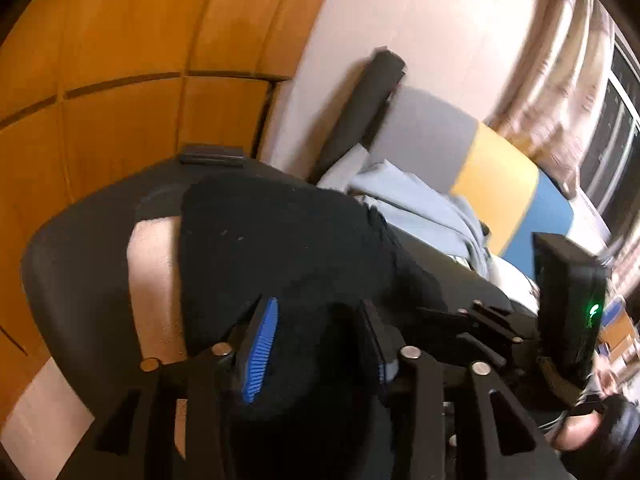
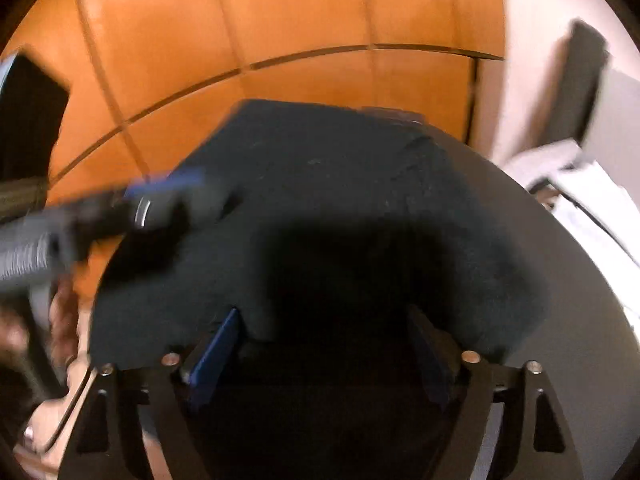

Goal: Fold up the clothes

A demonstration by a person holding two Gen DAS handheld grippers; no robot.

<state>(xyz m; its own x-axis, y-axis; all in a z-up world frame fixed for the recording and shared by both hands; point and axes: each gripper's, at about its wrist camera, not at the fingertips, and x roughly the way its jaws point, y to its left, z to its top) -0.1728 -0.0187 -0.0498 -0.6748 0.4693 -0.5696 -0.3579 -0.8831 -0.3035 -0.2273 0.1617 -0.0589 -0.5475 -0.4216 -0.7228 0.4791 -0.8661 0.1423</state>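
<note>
A black garment (image 1: 280,240) (image 2: 340,200) lies bunched on a round dark grey table (image 1: 80,264) (image 2: 580,320). My left gripper (image 1: 320,360) is low over its near part, and a mound of black cloth fills the gap between its blue pads (image 1: 260,352). In the right wrist view the same gripper shows as a blur at the garment's left edge (image 2: 168,200). My right gripper (image 2: 324,360) stands wide open over the garment's near edge; cloth lies under and between its fingers (image 2: 216,352) without being pinched. Its housing with a green light (image 1: 568,304) appears to the right in the left wrist view.
Orange wooden wall panels (image 1: 120,60) rise behind the table. To the right stands a sofa with grey, yellow (image 1: 496,196) and blue cushions, with light blue clothes (image 1: 420,204) piled on it. Curtains (image 1: 560,100) and a window are beyond. A person's hand (image 1: 580,432) holds the right gripper.
</note>
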